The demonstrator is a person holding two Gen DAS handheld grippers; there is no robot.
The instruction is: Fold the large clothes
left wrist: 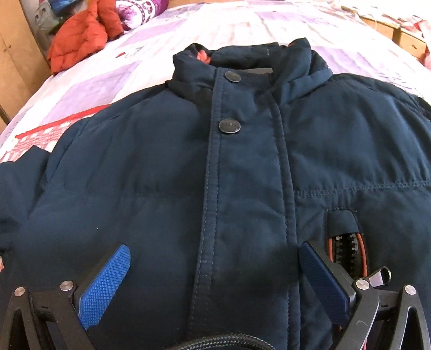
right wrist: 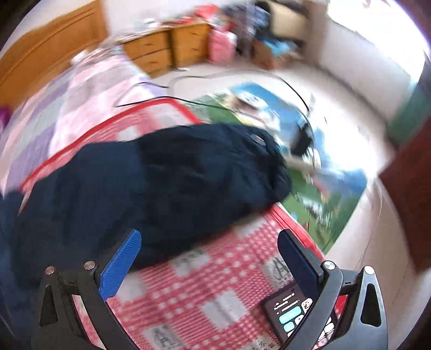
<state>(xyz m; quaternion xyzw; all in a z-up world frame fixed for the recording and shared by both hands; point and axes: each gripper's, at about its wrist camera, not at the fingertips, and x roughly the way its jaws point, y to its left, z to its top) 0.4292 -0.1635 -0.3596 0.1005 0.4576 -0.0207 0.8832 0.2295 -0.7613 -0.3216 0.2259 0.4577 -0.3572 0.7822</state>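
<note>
A navy padded jacket [left wrist: 167, 172] lies front up on the bed, collar at the far end, snap buttons down its placket. My left gripper [left wrist: 214, 251] is open and empty, low over the jacket's lower front, straddling the placket. A pocket zipper with orange trim [left wrist: 346, 253] sits by its right finger. In the blurred right wrist view, one sleeve of the jacket [right wrist: 172, 177] stretches across the red checked cover. My right gripper [right wrist: 208, 241] is open and empty, just over the sleeve's near edge.
An orange padded garment [left wrist: 78, 37] and a patterned pillow [left wrist: 137, 12] lie at the bed's far left. A phone [right wrist: 291, 315] rests on the red checked cover [right wrist: 204, 290] under my right finger. A wooden dresser [right wrist: 167, 45], cables and a picture mat [right wrist: 272, 107] lie beyond the bed edge.
</note>
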